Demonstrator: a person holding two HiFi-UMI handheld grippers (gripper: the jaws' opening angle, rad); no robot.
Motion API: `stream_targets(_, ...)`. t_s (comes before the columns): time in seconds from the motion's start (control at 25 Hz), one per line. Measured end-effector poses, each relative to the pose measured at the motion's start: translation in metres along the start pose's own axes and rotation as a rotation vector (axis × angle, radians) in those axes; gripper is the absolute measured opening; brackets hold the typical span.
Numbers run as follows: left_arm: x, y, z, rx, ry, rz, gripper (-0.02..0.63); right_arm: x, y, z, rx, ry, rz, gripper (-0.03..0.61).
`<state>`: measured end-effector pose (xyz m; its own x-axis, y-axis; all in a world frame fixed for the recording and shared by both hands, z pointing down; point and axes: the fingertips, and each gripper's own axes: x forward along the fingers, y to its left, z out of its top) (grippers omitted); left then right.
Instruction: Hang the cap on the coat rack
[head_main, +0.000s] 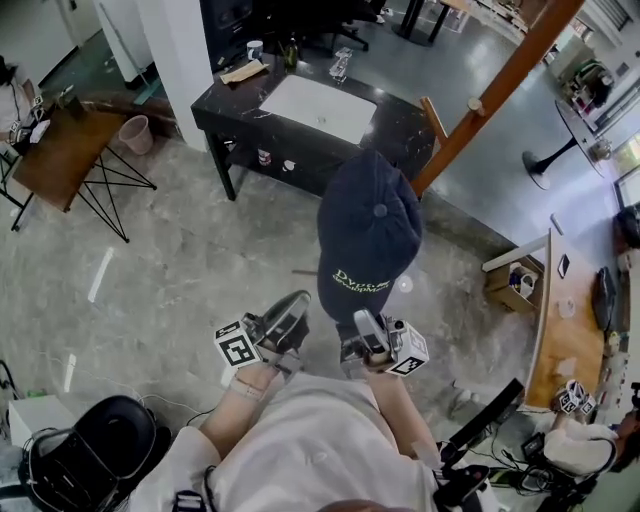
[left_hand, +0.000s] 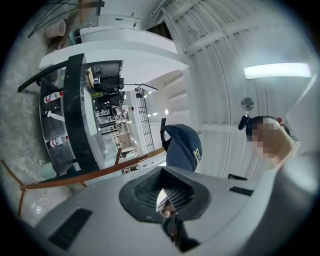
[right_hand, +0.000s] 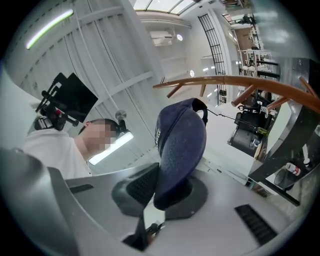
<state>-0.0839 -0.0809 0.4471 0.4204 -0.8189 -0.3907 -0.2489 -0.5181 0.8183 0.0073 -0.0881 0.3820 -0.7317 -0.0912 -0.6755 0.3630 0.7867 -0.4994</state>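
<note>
Cap (head_main: 368, 235): navy woven cloth, matt, slightly fuzzy; stitched yellow-green lettering.
Coat rack (head_main: 500, 85): orange-brown wood, smooth, low sheen.
Counter (head_main: 400, 125): black top, glossy, stone-like speckle.
Floor (head_main: 180, 270): grey marbled slab, polished.
Side table (head_main: 60, 150): brown wood top, thin black metal legs.
Right claw (right_hand: 167, 192) and left claw (left_hand: 165, 197): matt grey plastic shells, black ribbed pads (left_hand: 145, 192).

The left claw (left_hand: 163, 200) has its ribbed pads drawn together with only a thin sliver of light between them and nothing gripped. Just beyond its tips hangs a navy cap (left_hand: 182, 147) with pale lettering. A wooden coat rack pole (left_hand: 103, 169) slants away to the claw's left, toward a black table (left_hand: 75, 110).
</note>
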Motion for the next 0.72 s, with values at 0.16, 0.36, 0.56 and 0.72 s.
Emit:
stream_targets(0.16,0.0,0.0,0.024,0.015,0.029,-0.022,0.008,0.024,-0.015,-0.017,-0.013,0.023,-0.007,0.04)
stream_targets(0.36,0.008,-0.004,0.047,0.046,0.003,-0.036,0.008,0.051,-0.027,-0.015,-0.02,0.021,0.025,0.04)
stream_targets(0.56,0.019,-0.009,0.074,0.067,-0.058,-0.028,0.008,0.082,-0.046,0.0,-0.04,0.026,0.035,0.04)
stream_targets(0.72,0.033,-0.011,0.103,0.112,-0.115,0.001,0.008,0.114,-0.056,0.013,-0.052,0.043,0.077,0.04)
